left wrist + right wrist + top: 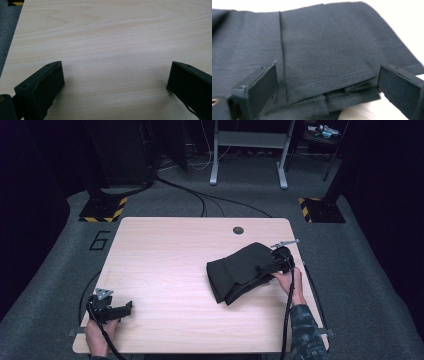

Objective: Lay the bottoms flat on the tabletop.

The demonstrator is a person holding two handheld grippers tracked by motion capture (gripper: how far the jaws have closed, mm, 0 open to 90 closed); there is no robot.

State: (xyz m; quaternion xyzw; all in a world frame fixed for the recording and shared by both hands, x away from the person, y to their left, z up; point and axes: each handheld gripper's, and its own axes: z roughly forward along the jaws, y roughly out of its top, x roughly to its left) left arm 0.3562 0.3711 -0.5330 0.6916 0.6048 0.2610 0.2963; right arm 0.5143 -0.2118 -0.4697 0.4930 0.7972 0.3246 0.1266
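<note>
Your right gripper [270, 265] sits at the right-hand end of the folded black garment [239, 271], and its jaws stand wide apart, gripping nothing. In the right gripper view the right gripper [325, 87] straddles the hemmed edge of the garment [322, 55], one jaw over the cloth beside a long seam, the other just off the cloth's edge above bare wood. The stitched hem and the layers folded under it lie between the jaws. Your right hand [291, 282] holds that gripper just right of the garment.

The garment lies on the table [165, 265], well apart from your left gripper [120, 310], which rests near the table's front corner. Its jaws are also spread wide, over bare table [112, 50].
</note>
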